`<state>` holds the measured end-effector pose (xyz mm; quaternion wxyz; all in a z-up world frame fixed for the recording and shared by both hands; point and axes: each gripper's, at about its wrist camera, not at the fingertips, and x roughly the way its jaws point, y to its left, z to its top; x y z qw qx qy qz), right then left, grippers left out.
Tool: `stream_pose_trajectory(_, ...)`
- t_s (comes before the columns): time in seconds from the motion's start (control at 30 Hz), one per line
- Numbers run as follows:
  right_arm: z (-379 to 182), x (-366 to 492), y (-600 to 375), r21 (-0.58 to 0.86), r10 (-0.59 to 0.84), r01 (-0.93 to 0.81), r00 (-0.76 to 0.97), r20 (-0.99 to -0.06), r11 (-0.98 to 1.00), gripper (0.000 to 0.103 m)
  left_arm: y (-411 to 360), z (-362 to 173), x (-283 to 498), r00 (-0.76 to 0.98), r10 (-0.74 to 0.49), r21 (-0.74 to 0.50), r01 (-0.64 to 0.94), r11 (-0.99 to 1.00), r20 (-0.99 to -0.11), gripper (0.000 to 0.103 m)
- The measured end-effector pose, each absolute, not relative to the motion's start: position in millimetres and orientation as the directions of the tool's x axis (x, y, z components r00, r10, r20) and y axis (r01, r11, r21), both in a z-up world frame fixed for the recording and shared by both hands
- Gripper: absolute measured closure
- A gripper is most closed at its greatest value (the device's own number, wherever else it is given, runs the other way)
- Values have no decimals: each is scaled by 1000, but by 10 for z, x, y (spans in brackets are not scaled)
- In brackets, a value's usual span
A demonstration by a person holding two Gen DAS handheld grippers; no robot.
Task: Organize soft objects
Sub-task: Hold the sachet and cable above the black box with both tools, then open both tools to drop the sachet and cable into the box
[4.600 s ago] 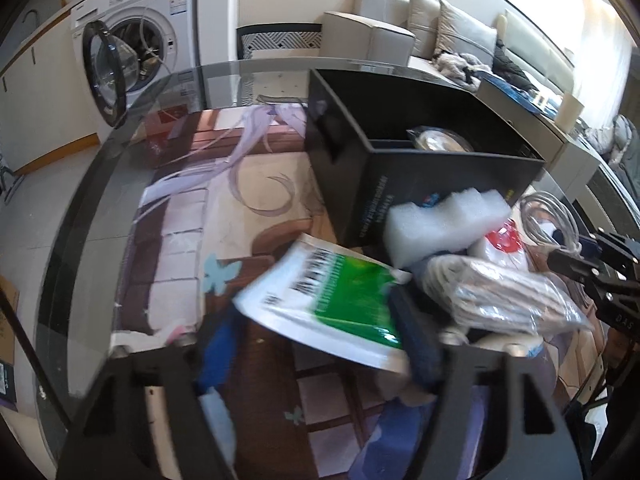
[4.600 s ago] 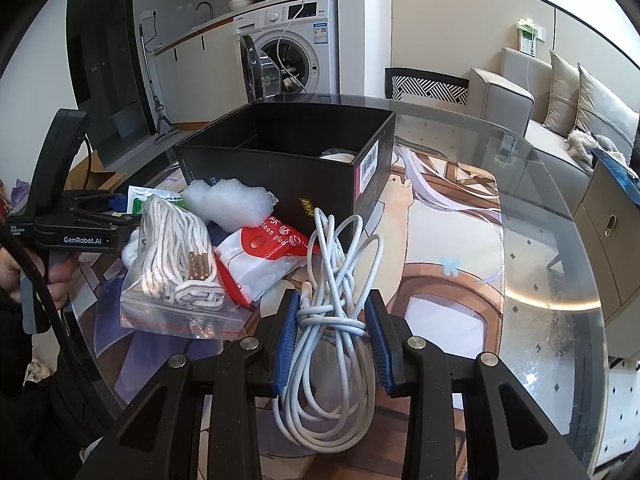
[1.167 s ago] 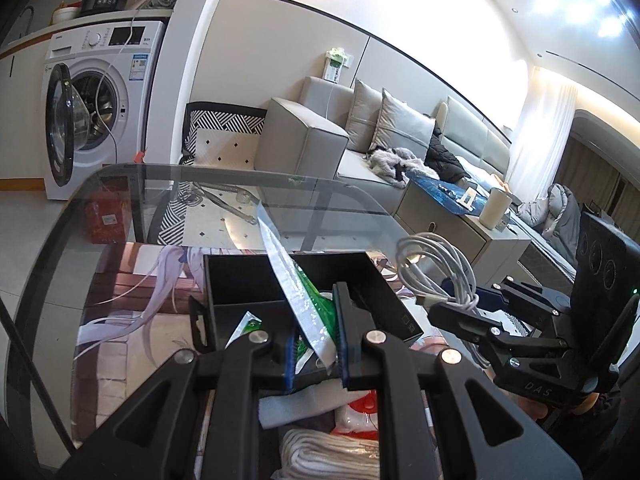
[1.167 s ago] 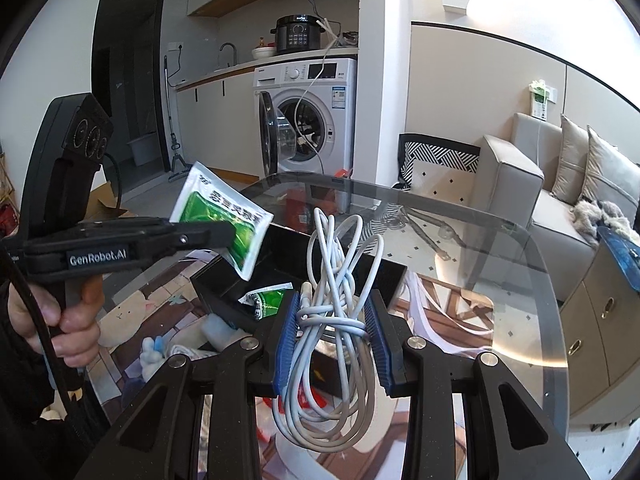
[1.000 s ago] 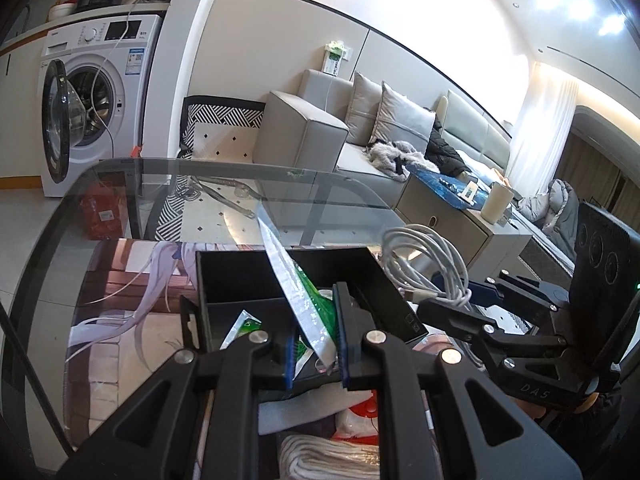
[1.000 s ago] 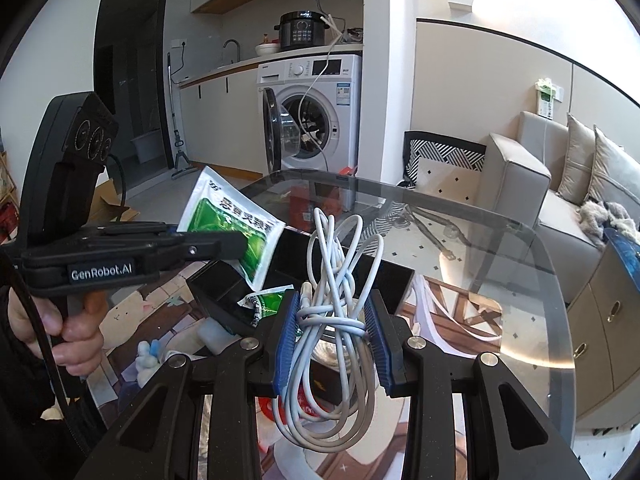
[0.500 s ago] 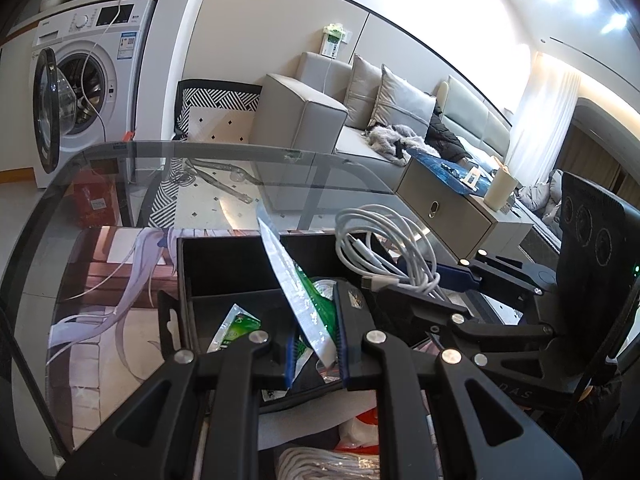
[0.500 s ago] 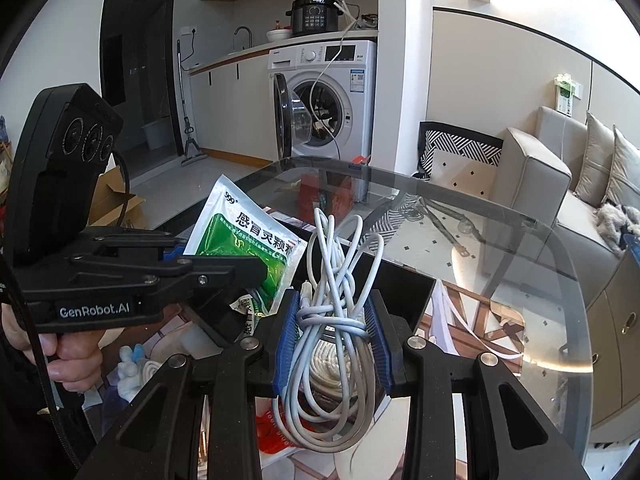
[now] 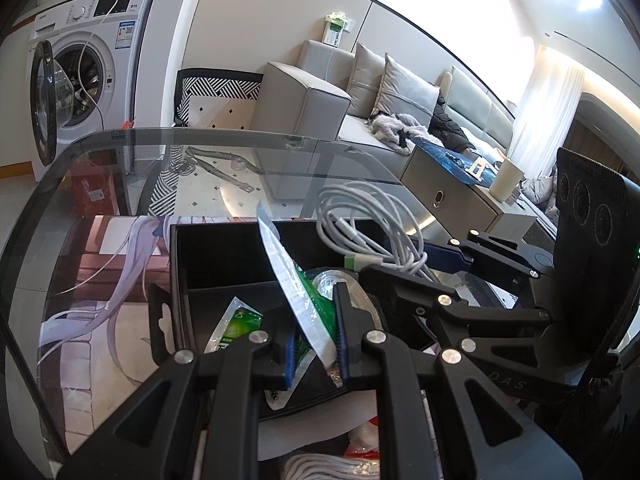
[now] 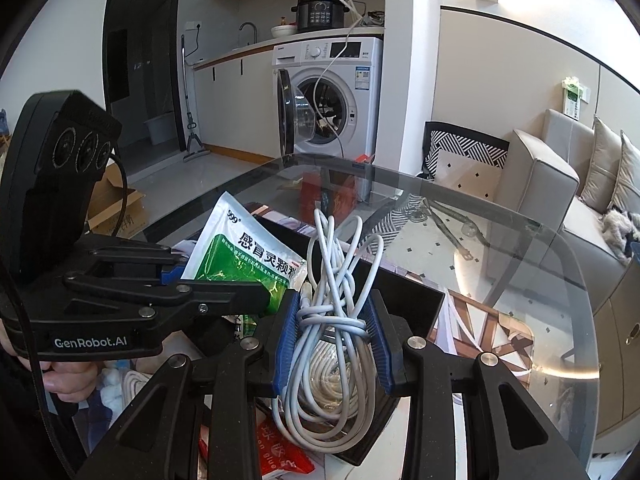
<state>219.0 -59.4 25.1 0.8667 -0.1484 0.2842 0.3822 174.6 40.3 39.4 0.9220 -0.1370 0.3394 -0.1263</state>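
My left gripper (image 9: 314, 340) is shut on a green and white sachet (image 9: 298, 292), held edge-on above the black box (image 9: 224, 256). The sachet also shows in the right wrist view (image 10: 244, 260). My right gripper (image 10: 332, 332) is shut on a coiled white cable (image 10: 336, 300), held over the box's near corner (image 10: 416, 292). The cable (image 9: 372, 240) and right gripper (image 9: 420, 264) also show in the left wrist view, right of the sachet. Inside the box lie a smaller green sachet (image 9: 236, 324) and a bagged coil (image 10: 336, 380).
The box stands on a glass table (image 10: 520, 264) with a printed mat (image 9: 100, 276). A red and white packet (image 10: 280, 452) and a bag of cord (image 9: 320, 468) lie in front of the box. A washing machine (image 10: 336, 88) and a sofa (image 9: 360, 92) stand beyond.
Both grippers have lifted their loads from the table and moved over the black box. In the last second they have come closer together and lower.
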Motion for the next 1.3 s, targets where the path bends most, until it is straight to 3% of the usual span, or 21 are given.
stream_pose_trajectory(0.6, 222, 2221, -546, -70, 563, -749, 553, -615, 659, 68, 347, 380, 1716, 725, -286, -279, 134, 951, -626, 88)
stream_pose_trajectory(0.7, 260, 2176, -646, -75, 543, -728, 572, -615, 682, 56, 357, 398, 1684, 731, -274, -263, 133, 956, -625, 84)
stream_pose_trajectory(0.8, 297, 2099, -778, -67, 529, -700, 595, -605, 711, 50, 381, 427, 1626, 742, -262, -248, 133, 960, -617, 74)
stream_pose_trajectory(0.87, 320, 2046, -883, -59, 510, -671, 615, -601, 739, 30, 382, 461, 1564, 753, -253, -235, 134, 963, -608, 59)
stream_pose_trajectory(1.0, 364, 1922, -1066, -20, 509, -634, 638, -578, 773, 9, 401, 544, 1437, 779, -227, -202, 132, 971, -584, 51)
stream_pose_trajectory(1.03, 369, 1890, -1103, -12, 508, -628, 642, -575, 778, 4, 405, 557, 1406, 782, -223, -194, 133, 972, -582, 43)
stream_pose_trajectory(1.07, 373, 1849, -1154, 3, 508, -617, 644, -572, 787, 1, 411, 568, 1376, 785, -217, -187, 131, 974, -580, 28)
stream_pose_trajectory(1.1, 372, 1824, -1185, 14, 511, -615, 642, -571, 788, 1, 418, 574, 1347, 790, -210, -181, 127, 975, -577, 19)
stream_pose_trajectory(1.13, 366, 1791, -1217, 27, 516, -613, 639, -571, 790, 1, 427, 586, 1312, 798, -197, -172, 118, 978, -570, 5)
stream_pose_trajectory(1.17, 357, 1761, -1246, 34, 515, -609, 638, -572, 792, 1, 436, 601, 1271, 808, -182, -162, 108, 981, -560, 0)
stream_pose_trajectory(1.3, 314, 1655, -1311, 52, 516, -603, 631, -579, 796, 1, 463, 621, 1179, 821, -161, -144, 97, 985, -547, 0)
